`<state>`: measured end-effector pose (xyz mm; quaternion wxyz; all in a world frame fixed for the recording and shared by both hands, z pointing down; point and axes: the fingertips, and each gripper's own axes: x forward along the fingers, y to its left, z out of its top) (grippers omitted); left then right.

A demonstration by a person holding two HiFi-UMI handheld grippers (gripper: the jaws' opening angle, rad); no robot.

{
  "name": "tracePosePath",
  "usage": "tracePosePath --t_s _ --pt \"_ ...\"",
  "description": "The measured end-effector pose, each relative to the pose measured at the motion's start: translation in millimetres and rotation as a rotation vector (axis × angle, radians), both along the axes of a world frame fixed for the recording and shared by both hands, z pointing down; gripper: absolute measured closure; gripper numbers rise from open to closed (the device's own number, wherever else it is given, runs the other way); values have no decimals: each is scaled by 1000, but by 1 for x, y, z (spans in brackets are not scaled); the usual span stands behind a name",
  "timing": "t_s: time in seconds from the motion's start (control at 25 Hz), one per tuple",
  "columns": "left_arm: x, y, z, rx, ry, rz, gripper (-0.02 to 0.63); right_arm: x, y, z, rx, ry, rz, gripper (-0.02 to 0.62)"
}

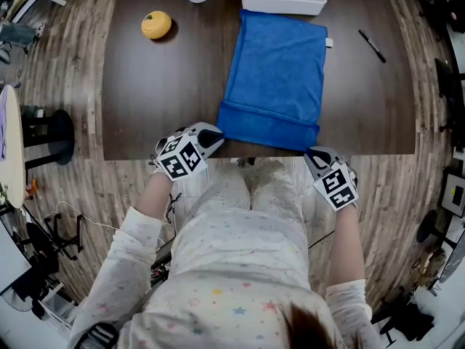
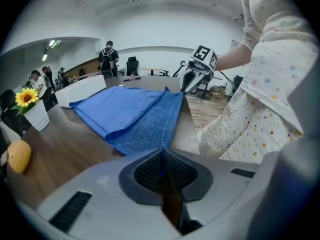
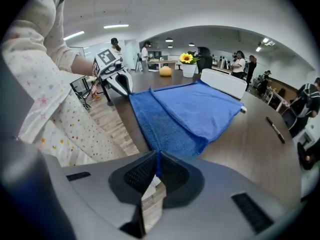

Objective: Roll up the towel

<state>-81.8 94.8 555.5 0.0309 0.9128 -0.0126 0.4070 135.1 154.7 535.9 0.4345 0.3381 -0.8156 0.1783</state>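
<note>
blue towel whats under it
The dark table lies under the blue towel. Along the near edge the towel is folded over onto itself, its corners pinched by the left gripper and right gripper. Anything else beneath is covered.

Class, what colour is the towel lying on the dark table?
The towel is plain blue, with no pattern. It shows best in the head view.

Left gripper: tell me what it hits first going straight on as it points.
The towel. The left gripper is shut on its near corner, and the folded strip lies right ahead on the table. Pointing downward, it would likely press into that strip first, though depth is unclear.
</note>
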Motion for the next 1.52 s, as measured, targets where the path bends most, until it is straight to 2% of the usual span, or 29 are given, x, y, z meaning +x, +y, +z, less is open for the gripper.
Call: tracePosePath --t_s 0.32,0.48,0.76,0.96,1.08,1.16,1.24,1.36,1.52 --pt "-8 60 -7 -130 7 3 583 1 52 -7 -128 -65 -40 571" --pt "-9 65 -21 -171 23 -37 583 5 53 -22 -143 -110 -30 571" --pt "14 1 -67 -157 65 -100 583 23 -6 -66 -69 -135 -59 569" --pt "31 -61 -75 -123 66 -145 583 40 -70 -79 -2 -140 -51 571" --pt "38 -101 -67 -111 103 -251 581 49 -106 -71 29 -146 5 569" --pt "40 -125 -63 -77 118 -344 576 60 -124 -61 50 -121 63 529" --pt "38 -134 -60 -34 109 -388 533 67 -129 -53 57 -99 98 494" --pt "39 -120 -61 -6 121 -345 517 68 -116 -45 31 -114 110 494" --pt "47 -82 -50 -47 149 -214 517 50 -86 -35 -18 -166 68 506"
